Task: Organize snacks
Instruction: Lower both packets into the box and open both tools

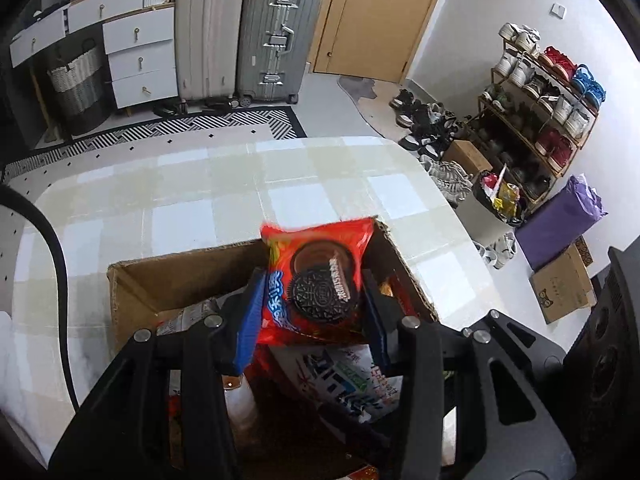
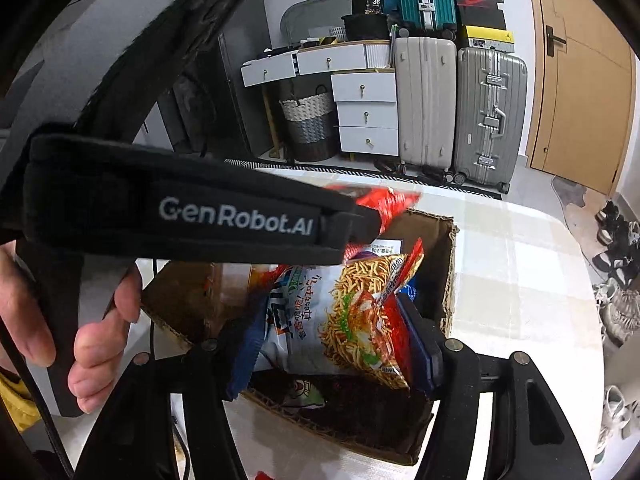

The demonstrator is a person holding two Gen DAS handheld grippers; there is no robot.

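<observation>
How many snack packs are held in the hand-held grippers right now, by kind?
Red cookie pack, in the left hand-held gripper: 1
Noodle-snack pack, in the right hand-held gripper: 1
Total held: 2
Both are over the open cardboard box; more packs lie inside, too overlapped to count.

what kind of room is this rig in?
Most likely a home entryway or living area: a shoe rack full of shoes by a wooden door, suitcases against the wall, and a table with a checked cloth.
</observation>
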